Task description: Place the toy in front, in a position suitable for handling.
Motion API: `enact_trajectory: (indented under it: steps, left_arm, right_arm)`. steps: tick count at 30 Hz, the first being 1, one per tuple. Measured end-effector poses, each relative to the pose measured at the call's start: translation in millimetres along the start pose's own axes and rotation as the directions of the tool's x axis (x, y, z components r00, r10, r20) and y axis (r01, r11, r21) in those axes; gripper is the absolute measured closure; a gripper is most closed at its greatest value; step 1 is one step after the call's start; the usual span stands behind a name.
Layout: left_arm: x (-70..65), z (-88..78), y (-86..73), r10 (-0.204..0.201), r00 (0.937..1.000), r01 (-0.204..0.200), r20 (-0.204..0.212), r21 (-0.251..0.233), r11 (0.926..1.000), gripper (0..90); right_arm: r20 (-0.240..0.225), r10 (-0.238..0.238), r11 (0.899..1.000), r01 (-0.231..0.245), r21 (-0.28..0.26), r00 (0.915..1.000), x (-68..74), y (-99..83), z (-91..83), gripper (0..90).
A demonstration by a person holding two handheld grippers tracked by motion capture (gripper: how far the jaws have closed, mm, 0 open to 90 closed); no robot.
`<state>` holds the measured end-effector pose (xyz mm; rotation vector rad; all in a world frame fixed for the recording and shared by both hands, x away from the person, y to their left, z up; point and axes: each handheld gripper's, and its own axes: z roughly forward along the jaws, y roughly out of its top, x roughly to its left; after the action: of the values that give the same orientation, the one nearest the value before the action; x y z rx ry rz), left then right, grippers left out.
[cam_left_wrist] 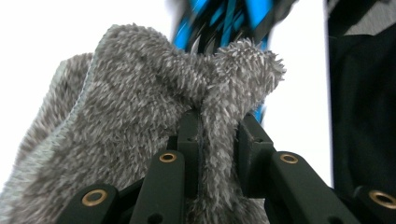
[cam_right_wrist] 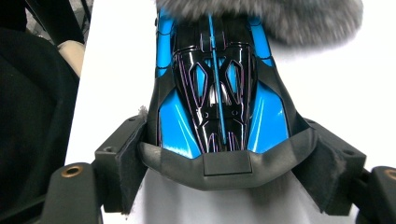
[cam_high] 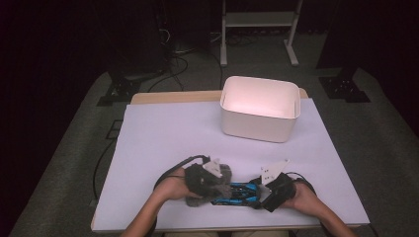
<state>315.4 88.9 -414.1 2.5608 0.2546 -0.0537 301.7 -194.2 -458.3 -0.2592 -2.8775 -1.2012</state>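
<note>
Dark floor, cables and a pale metal stand lie beyond your wooden table, which is covered by a white sheet. Near the far edge of that sheet, right of its middle, stands a white rectangular plastic bin, open at the top and well apart from your hands.

Close to the near edge, about the middle, lies a shiny blue and black toy car body with thin purple lines, stretched between your two grippers. A fluffy grey cloth sits bunched over its left end; the right gripper view shows that cloth lying across the far end of the car.

Your left gripper is clenched on the cloth: in the left gripper view a fold of grey pile is pinched between the black jaws, with the blue car blurred just behind it.

Your right gripper grasps the car's right end. In its own view the padded jaws stand wide and press on both sides of the black bumper.
</note>
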Motion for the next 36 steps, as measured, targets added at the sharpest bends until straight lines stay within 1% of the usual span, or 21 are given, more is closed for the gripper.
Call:
enact_trajectory:
  steps: [2, 4, 5, 7, 9, 10, 13, 16, 17, 18, 20, 22, 23, 24, 26, 27, 28, 29, 33, 35, 36]
  left_arm:
    - [3.8, -6.0, -13.4, -0.026, 0.9993, 0.026, -0.026, 0.010, 0.9996, 74.5]
    - [6.8, -13.5, -24.7, -0.053, 0.9981, 0.053, -0.033, -0.002, 0.9986, 74.5]
    - [7.9, -18.8, -30.6, -0.071, 0.9967, 0.070, -0.039, -0.018, 0.9974, 74.5]
    - [9.9, -31.8, -40.7, -0.095, 0.9941, 0.092, -0.052, -0.055, 0.9942, 74.5]
    - [12.5, -47.2, -49.4, -0.120, 0.9912, 0.113, -0.057, -0.106, 0.9878, 74.6]
    - [13.3, -55.0, -53.1, -0.129, 0.9894, 0.120, -0.067, -0.121, 0.9853, 74.6]
    - [15.0, -78.8, -62.8, -0.142, 0.9840, 0.127, -0.107, -0.139, 0.9822, 74.6]
    - [14.9, -101.7, -73.5, -0.160, 0.9754, 0.139, -0.152, -0.141, 0.9803, 74.6]
    - [14.1, -108.6, -77.4, -0.172, 0.9716, 0.148, -0.163, -0.148, 0.9778, 74.6]
    - [13.9, -115.4, -81.3, -0.173, 0.9693, 0.149, -0.175, -0.143, 0.9784, 74.6]
    - [12.7, -127.4, -89.2, -0.188, 0.9623, 0.162, -0.197, -0.139, 0.9770, 74.6]
    - [11.9, -136.4, -97.2, -0.200, 0.9548, 0.174, -0.219, -0.136, 0.9754, 74.6]
    - [11.3, -139.6, -100.9, -0.210, 0.9514, 0.182, -0.225, -0.139, 0.9735, 74.6]
    - [11.0, -141.3, -104.3, -0.217, 0.9494, 0.189, -0.227, -0.139, 0.9721, 74.6]
    - [11.3, -139.3, -109.7, -0.220, 0.9455, 0.196, -0.240, -0.122, 0.9730, 74.6]
    - [11.8, -135.2, -111.8, -0.225, 0.9464, 0.201, -0.232, -0.123, 0.9719, 74.6]
    - [12.7, -129.7, -113.4, -0.225, 0.9499, 0.202, -0.217, -0.122, 0.9717, 74.5]
    - [13.4, -123.2, -114.4, -0.225, 0.9515, 0.204, -0.209, -0.118, 0.9718, 74.3]
    - [17.0, -95.4, -114.9, -0.225, 0.9595, 0.206, -0.170, -0.123, 0.9709, 69.3]
    - [17.9, -85.6, -114.2, -0.225, 0.9606, 0.205, -0.163, -0.129, 0.9701, 65.0]
    - [18.1, -82.4, -114.0, -0.228, 0.9607, 0.208, -0.157, -0.139, 0.9683, 63.8]
  right_arm:
    - [-0.002, 0.000, 1.000, 0.000, -0.001, 1.0000, -0.4, -0.2, -0.1, 23.2]
    - [-0.002, -0.001, 1.000, 0.001, -0.001, 1.0000, -0.4, -0.4, -0.3, 23.2]
    - [-0.002, 0.001, 1.000, -0.001, -0.002, 1.0000, -0.3, -0.5, -0.3, 23.2]
    - [-0.004, 0.000, 1.000, 0.000, -0.005, 1.0000, -0.9, -0.9, -0.2, 23.2]
    - [-0.006, 0.000, 1.000, 0.000, -0.005, 1.0000, -1.1, -0.9, -0.3, 23.2]
    - [-0.006, 0.001, 1.000, -0.001, -0.002, 1.0000, -0.9, -0.6, -0.4, 23.2]
    - [-0.005, 0.001, 1.000, -0.001, -0.001, 1.0000, -0.9, -0.6, -0.4, 23.2]
    - [-0.008, 0.002, 1.000, -0.002, -0.002, 1.0000, -1.1, -0.6, -0.4, 23.2]
    - [-0.007, 0.001, 1.000, -0.001, -0.004, 1.0000, -1.1, -0.7, -0.3, 23.2]
    - [-0.008, 0.002, 1.000, -0.002, -0.006, 1.0000, -1.2, -0.9, -0.3, 23.2]
    - [-0.008, 0.004, 1.000, -0.004, -0.006, 1.0000, -1.2, -1.0, -0.3, 23.2]
    - [-0.008, 0.003, 1.000, -0.004, -0.007, 1.0000, -1.2, -1.0, -0.3, 23.2]
    - [-0.008, 0.006, 1.000, -0.006, -0.008, 1.0000, -1.0, -1.0, -0.2, 23.1]
    - [-0.008, 0.005, 1.000, -0.005, -0.010, 1.0000, -1.1, -1.2, -0.2, 23.1]
    - [-0.010, 0.004, 1.000, -0.004, -0.012, 0.9999, -1.4, -1.7, -0.2, 23.0]
    - [-0.010, 0.006, 1.000, -0.006, -0.013, 0.9999, -1.4, -1.9, -0.3, 23.0]
    - [-0.010, 0.007, 1.000, -0.007, -0.015, 0.9999, -1.4, -2.0, -0.3, 22.9]
    - [-0.010, 0.007, 1.000, -0.008, -0.017, 0.9999, -1.4, -2.2, -0.2, 22.9]
    - [-0.011, 0.023, 0.999, -0.023, -0.023, 0.9997, -1.3, -2.8, -0.2, 22.0]
    - [-0.013, 0.038, 0.999, -0.039, -0.021, 0.9992, -1.2, -2.1, -0.1, 21.1]
    - [-0.014, 0.047, 0.999, -0.047, -0.018, 0.9988, -0.9, -1.4, 0.1, 20.9]
